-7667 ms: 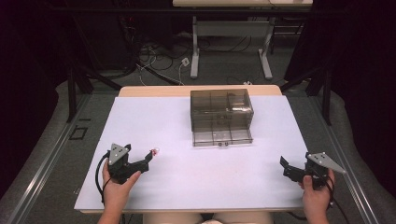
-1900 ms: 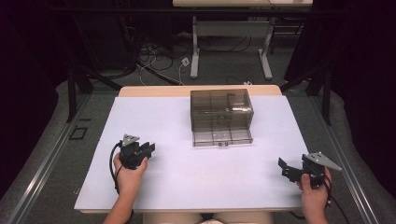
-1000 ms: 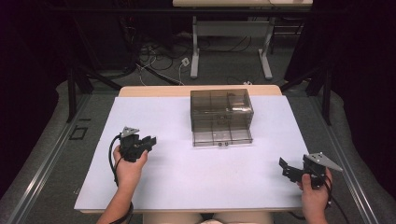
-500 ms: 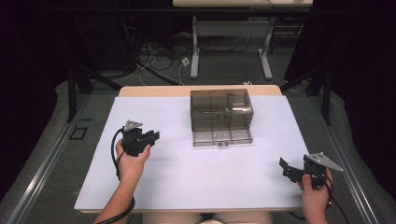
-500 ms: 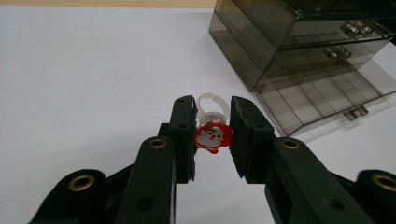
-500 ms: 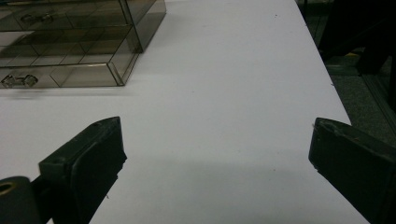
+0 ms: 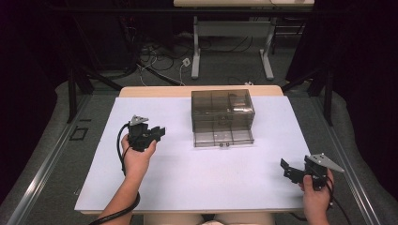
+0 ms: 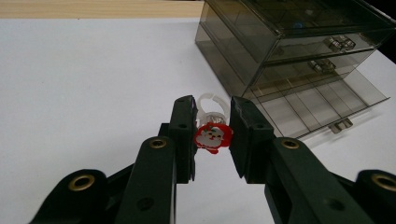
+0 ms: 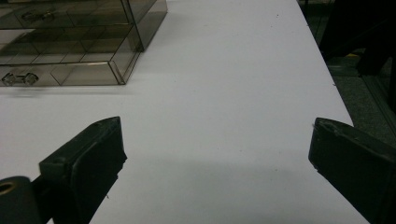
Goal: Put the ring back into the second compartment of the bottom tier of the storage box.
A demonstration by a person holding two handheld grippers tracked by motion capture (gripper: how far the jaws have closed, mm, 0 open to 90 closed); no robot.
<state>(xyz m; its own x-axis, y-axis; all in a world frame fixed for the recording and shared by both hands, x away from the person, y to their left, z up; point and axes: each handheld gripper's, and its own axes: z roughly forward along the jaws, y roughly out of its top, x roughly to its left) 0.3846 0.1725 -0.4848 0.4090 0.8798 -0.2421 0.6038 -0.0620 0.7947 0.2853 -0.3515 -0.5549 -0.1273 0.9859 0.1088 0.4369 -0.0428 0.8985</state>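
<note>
High view: a white, matte table (image 7: 197,173) with a pale wood edge at the far side. At its middle far part stands a smoky, see-through plastic drawer box (image 7: 222,116), boxy, with its bottom drawer pulled out toward the person. The left gripper (image 7: 159,133), black and angular, is held above the table left of the box, jaws pointing at it. The right gripper (image 7: 287,169) sits near the table's right front corner, well apart from the box.

Left gripper view: the left gripper (image 8: 213,135) has its flat black jaws clamped on a small ring (image 8: 213,134), a clear plastic band topped by a glossy red-and-white Santa face. Beyond it the box (image 8: 289,51) shows gridded compartments and small clear handles.

Right gripper view: the right gripper (image 9: 217,140) has blunt jaws spread wide over bare table, with the open drawer (image 9: 60,65) at upper left.
</note>
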